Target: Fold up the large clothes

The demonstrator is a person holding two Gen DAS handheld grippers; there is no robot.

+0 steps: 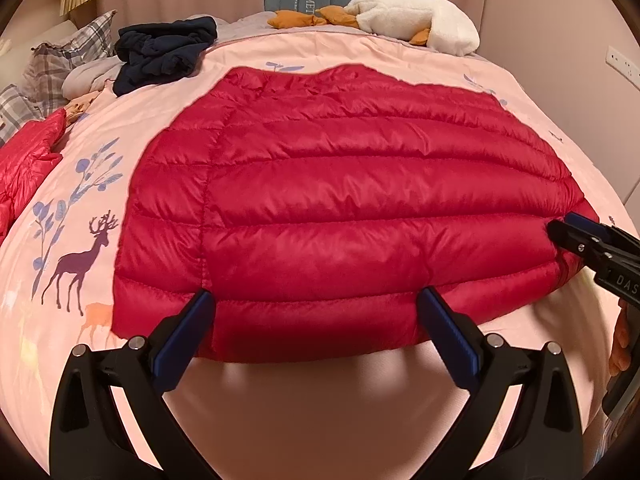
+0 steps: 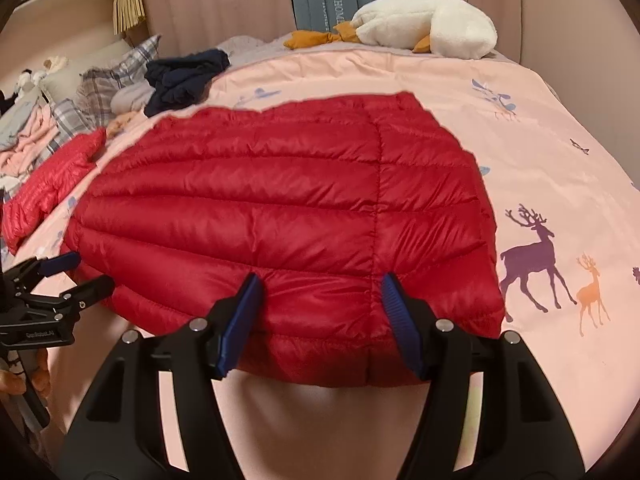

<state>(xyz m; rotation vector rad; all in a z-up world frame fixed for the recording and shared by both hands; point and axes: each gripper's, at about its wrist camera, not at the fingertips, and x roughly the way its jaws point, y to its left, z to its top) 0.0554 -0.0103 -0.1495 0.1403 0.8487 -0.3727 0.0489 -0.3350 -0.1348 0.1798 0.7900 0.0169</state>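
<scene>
A red quilted down jacket [image 1: 340, 200] [image 2: 280, 208] lies flat on the pink deer-print bedspread [image 1: 320, 400] [image 2: 560, 140]. My left gripper [image 1: 316, 302] is open wide, its fingertips resting on the jacket's near hem, left of centre. My right gripper [image 2: 320, 288] is open at a medium width, and its blue pads [image 2: 390, 292] dent the hem where a vertical seam runs, with puffy fabric lying between them. In the left wrist view the right gripper [image 1: 562, 222] sits at the jacket's near right corner. In the right wrist view the left gripper [image 2: 90, 270] is at its near left edge.
A second red jacket [image 1: 28, 160] [image 2: 52, 180] lies crumpled at the left. A navy garment [image 1: 164, 54] [image 2: 184, 78], plaid pillows [image 1: 68, 48] and a white plush goose [image 1: 416, 20] [image 2: 428, 24] sit at the far side. Bare bedspread lies in front of the hem.
</scene>
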